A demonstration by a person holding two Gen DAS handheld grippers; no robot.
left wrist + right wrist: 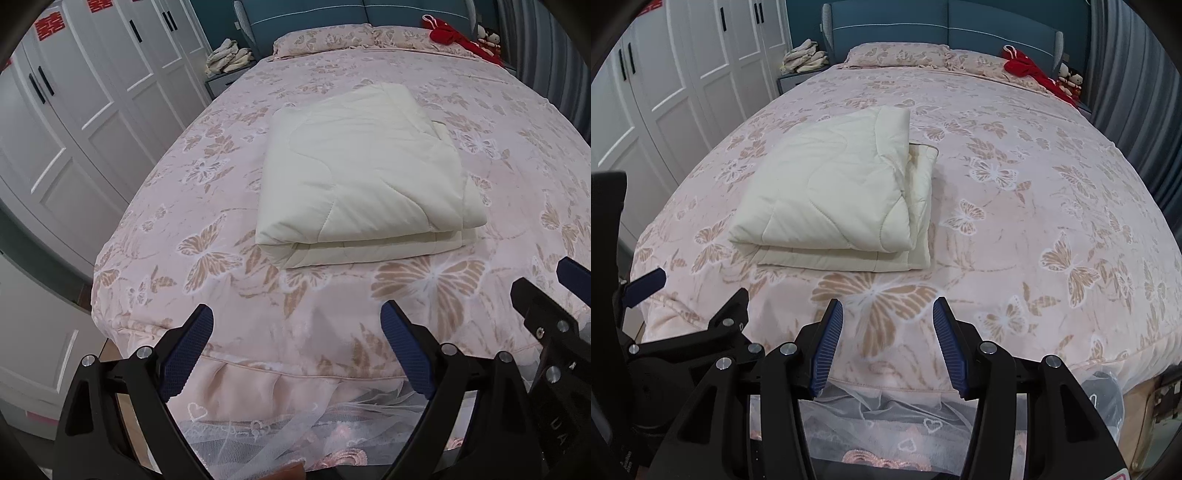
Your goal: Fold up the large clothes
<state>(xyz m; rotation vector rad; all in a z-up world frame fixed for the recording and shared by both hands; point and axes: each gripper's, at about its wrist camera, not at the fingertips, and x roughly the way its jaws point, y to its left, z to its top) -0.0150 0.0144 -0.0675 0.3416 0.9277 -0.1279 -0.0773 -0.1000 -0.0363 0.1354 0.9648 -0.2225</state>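
Your left gripper [297,325] gapes wide, right gripper [888,317] half open, both empty near the bed [155,236] foot; quilt [365,177] sits folded, likely done.

You have a matt, stitched cream quilt [362,177] on a soft butterfly-print bedspread [184,206]; gripper pads [827,347] are ribbed.

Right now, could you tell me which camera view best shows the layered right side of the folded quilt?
The right wrist view: the quilt turns its right side towards it, showing stacked layers and a brownish trim. In the left wrist view the quilt shows mainly its top and front fold.
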